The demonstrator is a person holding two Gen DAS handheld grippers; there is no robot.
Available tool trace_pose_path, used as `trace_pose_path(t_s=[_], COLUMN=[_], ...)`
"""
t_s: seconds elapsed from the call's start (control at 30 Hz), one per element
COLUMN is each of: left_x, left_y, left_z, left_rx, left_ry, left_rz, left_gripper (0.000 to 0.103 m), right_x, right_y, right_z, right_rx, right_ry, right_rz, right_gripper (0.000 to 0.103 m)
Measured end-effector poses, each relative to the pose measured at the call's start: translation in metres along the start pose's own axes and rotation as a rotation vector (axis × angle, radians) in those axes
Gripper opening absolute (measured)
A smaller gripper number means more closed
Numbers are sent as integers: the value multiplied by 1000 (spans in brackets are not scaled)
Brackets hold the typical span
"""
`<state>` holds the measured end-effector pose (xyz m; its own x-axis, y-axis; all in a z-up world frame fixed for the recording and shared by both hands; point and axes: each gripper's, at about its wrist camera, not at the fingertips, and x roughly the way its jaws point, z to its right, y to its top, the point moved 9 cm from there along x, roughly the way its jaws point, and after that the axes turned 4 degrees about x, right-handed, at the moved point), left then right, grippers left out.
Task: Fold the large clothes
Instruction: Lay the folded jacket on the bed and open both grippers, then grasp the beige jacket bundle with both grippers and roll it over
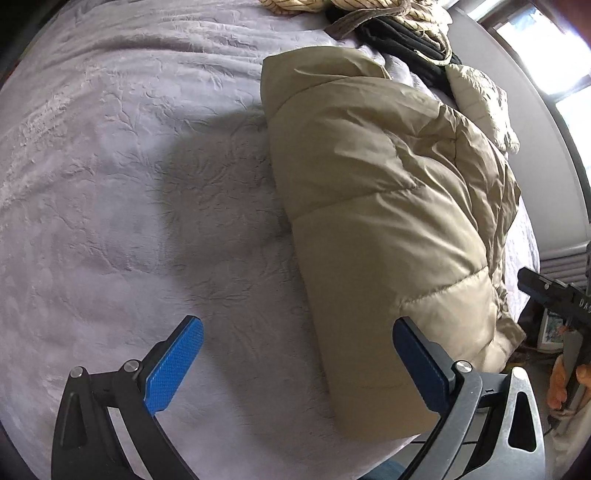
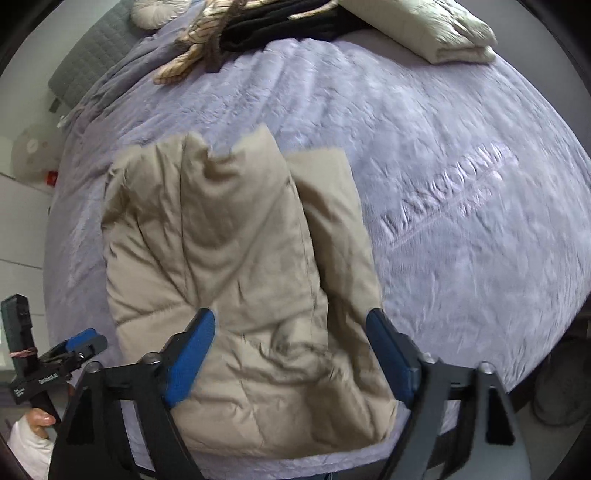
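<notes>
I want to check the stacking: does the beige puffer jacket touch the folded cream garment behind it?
Apart. In the right wrist view, bare lilac bedspread lies between the beige puffer jacket and the folded cream garment.

A beige quilted puffer jacket (image 2: 236, 280) lies folded lengthwise, puffy and creased, on the lavender bedspread (image 2: 443, 166)

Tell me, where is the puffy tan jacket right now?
The tan jacket lies folded on the purple blanket at the bed's near edge, under the open right gripper.
</notes>
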<state>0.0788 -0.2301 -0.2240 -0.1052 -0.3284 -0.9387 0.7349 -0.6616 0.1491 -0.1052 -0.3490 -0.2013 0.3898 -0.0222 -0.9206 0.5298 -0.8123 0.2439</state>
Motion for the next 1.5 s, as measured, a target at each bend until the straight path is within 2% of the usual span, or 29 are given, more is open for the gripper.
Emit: trace_pose_path(t_s=[0.13, 0.17, 0.2, 0.37, 0.43, 0.5, 0.57, 0.7, 0.8, 0.9, 1.07, 1.17, 1.4, 1.5], left_x=[12, 16, 18, 22, 22, 21, 18, 19, 25, 33, 55, 72, 100, 103], left_y=[1, 2, 2, 8, 12, 17, 20, 22, 22, 21, 16, 16, 24, 24], left_z=[5, 6, 8, 13, 12, 10, 7, 3, 4, 8, 23, 29, 34, 35], left_rx=[-25, -29, -33, -38, -43, -66, -112, -187, -238, -251, -215, -198, -250, -268], left_ry=[-16, -11, -8, -26, -57, -121, -233, -412, -498, -517, -571, -565, -626, -629], left_rz=[-21, -27, -31, -28, -29, -32, -40, -66, -72, -77, -116, -136, -144, -152], left_gripper=[102, 102, 102, 102, 102, 102, 102, 102, 102, 102, 102, 102, 103, 103], right_x=[6, 9, 12, 19, 21, 24, 25, 31, 42, 56, 89, 109, 143, 149], right_y=[18, 21, 23, 35, 38, 40, 41, 40, 36, 33, 28, 27, 37, 34], right_z=[6, 8, 10, 22, 28, 34, 39, 42, 42, 42, 27, 14, -6, -18], right_rx=[-22, -24, -25, -23, -11, 5, 22, -4, -46, -64, -83, -86, -35, -11], right_ry=[24, 28, 36, 62, 74, 104, 137, 197, 210, 227, 350, 434, 585, 613], right_rz=[-23, -28, -38, -34, -46, -73, -100, -153, -199, -240, -340, -394, -471, -491], right_gripper=[87, 98, 103, 103, 103, 103, 103, 103, 103, 103, 103, 103, 103, 103])
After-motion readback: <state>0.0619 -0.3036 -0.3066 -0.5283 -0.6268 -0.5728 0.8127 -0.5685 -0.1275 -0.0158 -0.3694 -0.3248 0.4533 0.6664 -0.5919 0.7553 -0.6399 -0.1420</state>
